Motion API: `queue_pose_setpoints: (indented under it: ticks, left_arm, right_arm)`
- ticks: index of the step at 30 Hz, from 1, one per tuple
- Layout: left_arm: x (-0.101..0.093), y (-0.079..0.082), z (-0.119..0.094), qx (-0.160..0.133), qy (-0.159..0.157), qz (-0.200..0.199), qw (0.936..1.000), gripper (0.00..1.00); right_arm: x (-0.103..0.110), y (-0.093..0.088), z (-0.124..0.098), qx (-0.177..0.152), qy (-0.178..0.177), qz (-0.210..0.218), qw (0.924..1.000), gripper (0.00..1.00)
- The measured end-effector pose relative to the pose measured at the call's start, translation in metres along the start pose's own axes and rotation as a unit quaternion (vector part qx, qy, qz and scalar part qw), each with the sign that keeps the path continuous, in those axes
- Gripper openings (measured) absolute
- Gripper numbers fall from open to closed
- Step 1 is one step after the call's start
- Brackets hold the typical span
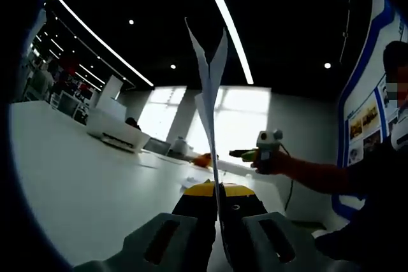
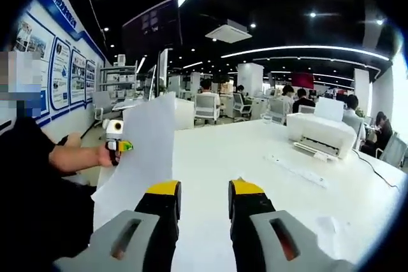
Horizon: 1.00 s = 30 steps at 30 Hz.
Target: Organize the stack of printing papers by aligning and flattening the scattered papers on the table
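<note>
White table (image 2: 255, 157) carries a printer (image 2: 320, 133) near its far edge. Left gripper (image 1: 218, 211) pinches upright papers (image 1: 209, 87); right gripper (image 2: 204, 202) stands apart.

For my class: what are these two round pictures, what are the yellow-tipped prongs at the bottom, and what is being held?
A person holds a two-jaw gripper in each hand, and a fisheye camera rides on each. In the left gripper view, the left gripper has its jaws shut on the sheets of paper, seen edge-on and standing upright. The right gripper, held in a hand, shows across from it. In the right gripper view, the right gripper has its jaws open, empty, beside the same paper. A white table carries a white printer.
</note>
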<state>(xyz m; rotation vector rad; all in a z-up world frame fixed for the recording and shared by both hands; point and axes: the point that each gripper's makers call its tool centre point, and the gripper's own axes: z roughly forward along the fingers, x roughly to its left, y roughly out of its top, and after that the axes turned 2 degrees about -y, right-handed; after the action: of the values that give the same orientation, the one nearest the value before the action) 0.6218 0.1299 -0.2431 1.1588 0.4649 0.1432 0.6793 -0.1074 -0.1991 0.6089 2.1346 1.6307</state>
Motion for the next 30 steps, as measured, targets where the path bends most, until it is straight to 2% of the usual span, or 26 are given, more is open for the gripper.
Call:
queue_pose_setpoints:
  ticks: [6, 9, 12, 23, 30]
  left_arm:
    - [0.001, -0.001, 0.000, 0.002, 0.005, -0.003, 1.0000, 0.06]
    - [0.001, -0.001, 0.000, 0.003, 0.005, -0.003, 1.0000, 0.06]
    - [0.002, -0.001, 0.000, 0.003, 0.006, -0.002, 1.0000, 0.06]
    - [0.002, -0.002, 0.000, 0.005, 0.006, -0.001, 1.0000, 0.06]
    - [0.001, -0.003, 0.001, 0.008, 0.005, 0.000, 1.0000, 0.06]
  right_arm:
    - [-0.010, -0.015, -0.012, 0.005, -0.015, 0.012, 0.9998, 0.27]
    - [-0.014, -0.022, -0.016, -0.010, -0.020, 0.024, 0.9995, 0.31]
    - [-0.019, -0.031, -0.019, -0.011, -0.027, 0.036, 0.9989, 0.32]
    - [-0.034, -0.070, -0.029, 0.018, -0.055, 0.058, 0.9966, 0.34]
    - [-0.040, -0.086, -0.031, 0.030, -0.075, 0.055, 0.9952, 0.42]
